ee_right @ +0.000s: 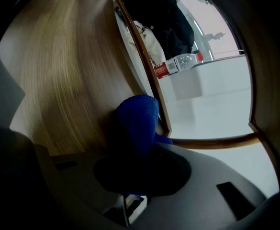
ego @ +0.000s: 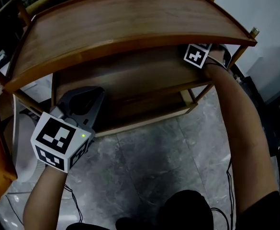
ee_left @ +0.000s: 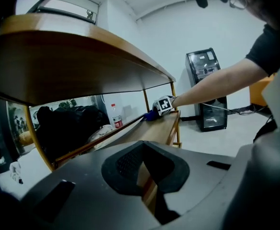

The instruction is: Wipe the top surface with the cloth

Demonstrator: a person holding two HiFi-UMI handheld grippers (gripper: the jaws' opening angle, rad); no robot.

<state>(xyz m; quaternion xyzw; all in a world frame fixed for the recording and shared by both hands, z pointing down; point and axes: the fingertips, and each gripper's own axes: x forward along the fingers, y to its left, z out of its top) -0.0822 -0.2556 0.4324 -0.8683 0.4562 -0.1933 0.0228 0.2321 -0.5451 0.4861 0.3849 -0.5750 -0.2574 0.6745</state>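
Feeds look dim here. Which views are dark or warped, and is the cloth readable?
Head view: dim, top surface looks bowed, lower shelf shadowed. Left gripper view: bright wall, dark foreground. Right gripper view: heavy dark vignette, yet the blue cloth reads clearly in the right gripper.

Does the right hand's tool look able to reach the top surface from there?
Probably not directly: the right tool, gripping the blue cloth, sits under the top board, which blocks it. It would need to back out first.
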